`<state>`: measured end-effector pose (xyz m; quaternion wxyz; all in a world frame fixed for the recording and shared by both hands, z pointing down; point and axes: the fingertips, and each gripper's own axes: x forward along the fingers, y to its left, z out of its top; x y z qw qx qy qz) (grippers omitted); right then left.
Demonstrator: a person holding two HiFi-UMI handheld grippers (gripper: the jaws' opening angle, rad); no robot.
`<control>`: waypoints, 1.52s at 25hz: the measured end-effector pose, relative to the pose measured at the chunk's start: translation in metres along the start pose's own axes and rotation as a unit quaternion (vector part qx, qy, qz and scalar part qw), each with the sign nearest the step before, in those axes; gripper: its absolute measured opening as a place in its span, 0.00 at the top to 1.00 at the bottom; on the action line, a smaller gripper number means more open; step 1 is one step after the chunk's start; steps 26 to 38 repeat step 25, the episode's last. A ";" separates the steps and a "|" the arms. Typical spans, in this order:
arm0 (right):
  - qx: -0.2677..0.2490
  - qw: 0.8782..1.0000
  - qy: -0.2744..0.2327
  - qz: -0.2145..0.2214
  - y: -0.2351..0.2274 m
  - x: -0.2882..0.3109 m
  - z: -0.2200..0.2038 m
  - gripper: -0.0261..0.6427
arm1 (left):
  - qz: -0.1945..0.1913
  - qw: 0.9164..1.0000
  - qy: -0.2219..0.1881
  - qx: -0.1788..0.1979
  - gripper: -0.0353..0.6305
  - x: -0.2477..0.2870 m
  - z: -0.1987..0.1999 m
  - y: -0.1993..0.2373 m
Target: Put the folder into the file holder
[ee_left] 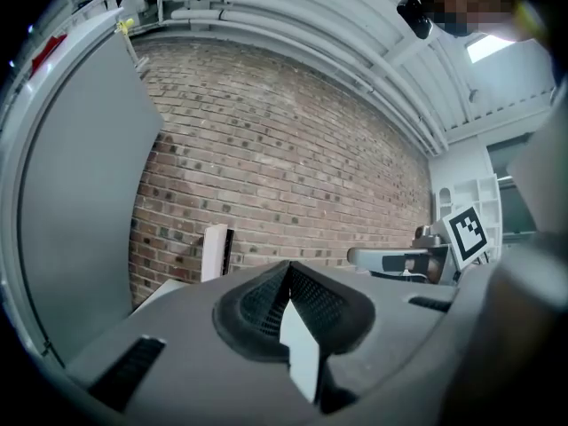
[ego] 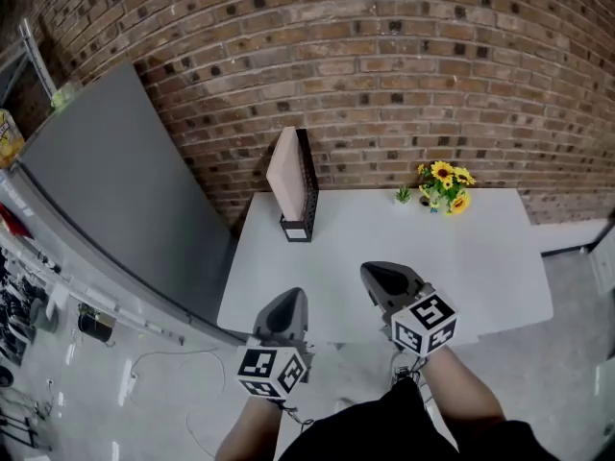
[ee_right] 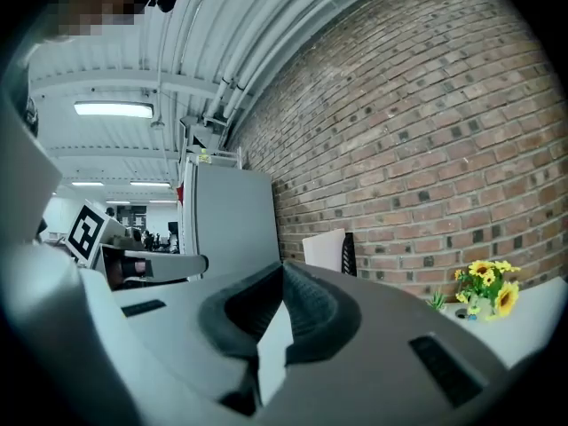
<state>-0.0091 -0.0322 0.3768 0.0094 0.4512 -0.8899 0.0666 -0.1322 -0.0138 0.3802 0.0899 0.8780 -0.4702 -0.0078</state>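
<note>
A black mesh file holder (ego: pixel 306 182) stands upright at the back left of the white table (ego: pixel 480 257), with a pale beige folder (ego: pixel 284 171) standing in it, close to the brick wall. Both grippers hover level near the table's front edge, well short of the holder. My left gripper (ego: pixel 291 298) is shut and empty, as is my right gripper (ego: pixel 373 271). The left gripper view shows the shut jaws (ee_left: pixel 288 270) with the folder (ee_left: pixel 213 252) and holder (ee_left: pixel 228 248) far ahead. Past its shut jaws (ee_right: pixel 282 270), the right gripper view shows the folder (ee_right: pixel 325 248) and holder (ee_right: pixel 349 254).
A small vase of sunflowers (ego: pixel 446 188) and a tiny green plant (ego: pixel 403 196) sit at the table's back edge by the wall. A large grey panel (ego: pixel 115 190) leans to the left of the table. The sunflowers (ee_right: pixel 486 287) show at the right in the right gripper view.
</note>
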 end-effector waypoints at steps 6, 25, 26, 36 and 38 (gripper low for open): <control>0.009 1.000 0.005 -0.010 0.003 -0.020 -0.009 0.96 | -0.012 1.000 0.006 -0.002 0.94 -0.013 -0.007 -0.017; 0.015 1.000 0.018 -0.015 0.009 -0.016 -0.021 0.96 | -0.012 1.000 0.009 -0.017 0.94 -0.021 -0.015 -0.009; 0.015 1.000 0.018 -0.015 0.009 -0.016 -0.021 0.96 | -0.012 1.000 0.009 -0.017 0.94 -0.021 -0.015 -0.009; 0.015 1.000 0.018 -0.015 0.009 -0.016 -0.021 0.96 | -0.012 1.000 0.009 -0.017 0.94 -0.021 -0.015 -0.009; 0.015 1.000 0.018 -0.015 0.009 -0.016 -0.021 0.96 | -0.012 1.000 0.009 -0.017 0.94 -0.021 -0.015 -0.009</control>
